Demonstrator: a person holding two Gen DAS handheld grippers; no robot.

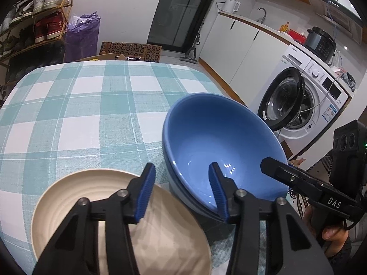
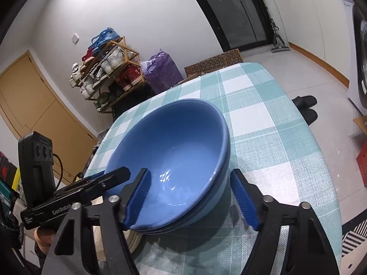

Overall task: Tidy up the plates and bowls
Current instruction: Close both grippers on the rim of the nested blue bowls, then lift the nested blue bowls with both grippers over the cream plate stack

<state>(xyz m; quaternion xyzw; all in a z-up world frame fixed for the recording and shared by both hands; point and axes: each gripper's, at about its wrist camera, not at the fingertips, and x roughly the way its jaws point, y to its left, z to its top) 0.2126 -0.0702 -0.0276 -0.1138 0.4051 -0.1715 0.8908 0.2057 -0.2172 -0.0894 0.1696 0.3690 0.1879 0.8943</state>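
A stack of nested blue bowls (image 1: 218, 137) stands on the teal checked tablecloth (image 1: 80, 114), near the table's right edge. A cream ridged plate (image 1: 75, 197) lies just left of it. My left gripper (image 1: 182, 191) is open astride the near left rim, one finger inside the top bowl and the other over the plate. My right gripper (image 2: 191, 198) is open astride the near right rim of the blue bowls (image 2: 174, 151), its left finger inside and its right finger clear of the outer wall. Each gripper's finger shows at the edge of the other's view.
A washing machine (image 1: 305, 96) with its door open stands right of the table, below a counter with a kettle and a cooker. A shoe rack (image 2: 107, 71) and a purple bag (image 2: 162, 71) sit beyond the far edge. Black slippers (image 2: 307, 107) lie on the floor.
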